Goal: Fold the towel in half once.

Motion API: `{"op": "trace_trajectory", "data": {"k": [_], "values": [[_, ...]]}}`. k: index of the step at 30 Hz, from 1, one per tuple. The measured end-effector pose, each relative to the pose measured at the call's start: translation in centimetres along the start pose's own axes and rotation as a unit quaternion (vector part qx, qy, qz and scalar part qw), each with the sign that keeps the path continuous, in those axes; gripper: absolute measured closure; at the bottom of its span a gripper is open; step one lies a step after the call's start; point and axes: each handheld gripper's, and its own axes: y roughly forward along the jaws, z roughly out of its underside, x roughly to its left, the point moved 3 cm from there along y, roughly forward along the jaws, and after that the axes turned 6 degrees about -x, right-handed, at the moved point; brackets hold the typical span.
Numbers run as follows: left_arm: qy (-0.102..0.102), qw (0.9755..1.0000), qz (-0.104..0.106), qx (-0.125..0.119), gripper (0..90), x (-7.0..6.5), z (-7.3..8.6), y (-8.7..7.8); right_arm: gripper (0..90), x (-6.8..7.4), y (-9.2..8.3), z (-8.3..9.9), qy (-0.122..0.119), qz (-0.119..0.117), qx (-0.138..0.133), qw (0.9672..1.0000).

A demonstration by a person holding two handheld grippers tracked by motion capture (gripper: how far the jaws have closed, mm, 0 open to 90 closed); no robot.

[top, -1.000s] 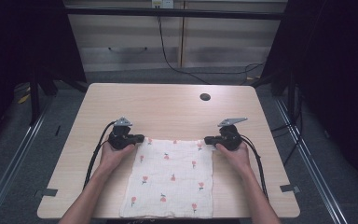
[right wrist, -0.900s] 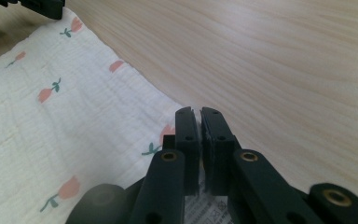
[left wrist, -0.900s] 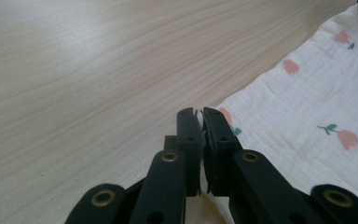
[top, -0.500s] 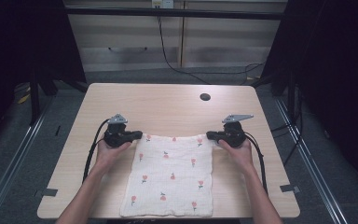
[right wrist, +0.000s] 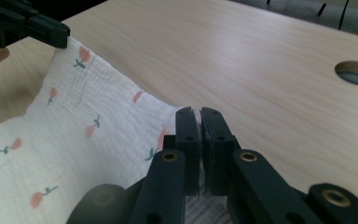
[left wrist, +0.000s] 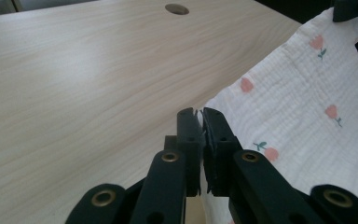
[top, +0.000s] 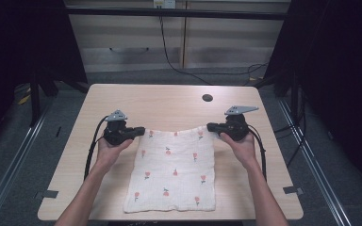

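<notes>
White crinkled muslin cloth with small red flower print (top: 174,172) is lying with its near edge flat on the pale wooden table (top: 160,101), its far edge hanging raised, likely for a fold. Left gripper (top: 140,130) and right gripper (top: 210,126) are each clamping a far corner, jaws pinched closed on fabric. Round cable hole (top: 207,98) is sitting beyond.

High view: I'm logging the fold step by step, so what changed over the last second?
Both grippers, left gripper and right gripper, stayed shut on the cloth's far corners and rose, lifting its far edge off the table. The near edge stayed flat, as did the table's hole.
</notes>
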Motion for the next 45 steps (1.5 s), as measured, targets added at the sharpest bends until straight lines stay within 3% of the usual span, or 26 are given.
{"op": "trace_trajectory", "data": {"k": [11, 15, 20, 23, 24, 30, 33, 37, 41, 45], "values": [[0.009, 0.9996, -0.006, -0.027, 86.3, -0.7, -3.1, -1.0, 87.4, -0.5, -1.7, -2.5, -0.007, 0.009, -0.027, 0.9996], [0.010, 0.9985, 0.023, -0.048, 86.3, -1.6, -4.1, -1.9, 87.6, -0.2, -2.4, -3.0, -0.017, 0.010, -0.033, 0.9993], [0.034, 0.9984, 0.002, -0.045, 86.3, -1.5, -5.8, -3.0, 87.5, -0.1, -3.3, -4.0, -0.021, 0.013, -0.046, 0.9986], [0.034, 0.9980, -0.004, -0.052, 86.3, -1.3, -6.5, -3.3, 87.6, -0.2, -3.4, -4.6, -0.022, 0.017, -0.048, 0.9985], [0.037, 0.9974, -0.007, -0.062, 86.3, -1.3, -6.9, -3.5, 87.5, -0.1, -3.5, -5.0, -0.022, 0.013, -0.060, 0.9979], [0.039, 0.9982, -0.001, -0.045, 86.3, -1.2, -5.4, -2.9, 87.5, 0.3, -3.3, -4.3, -0.028, 0.002, -0.051, 0.9983], [0.032, 0.9989, 0.002, -0.035, 86.3, -1.1, -3.7, -2.7, 87.6, 0.6, -2.9, -2.4, -0.022, -0.009, -0.037, 0.9990], [0.031, 0.9987, 0.004, -0.039, 86.3, -1.3, -2.9, -3.2, 87.6, 1.1, -3.4, -0.8, -0.025, -0.014, -0.026, 0.9993], [0.035, 0.9983, 0.009, -0.045, 86.2, -2.1, -2.3, -4.0, 87.5, 1.4, -4.3, -0.1, -0.022, -0.019, -0.029, 0.9991], [0.049, 0.9982, 0.014, -0.032, 86.2, -3.1, -1.3, -4.2, 87.5, 2.0, -4.9, 0.9, -0.028, -0.022, -0.019, 0.9992]]}}
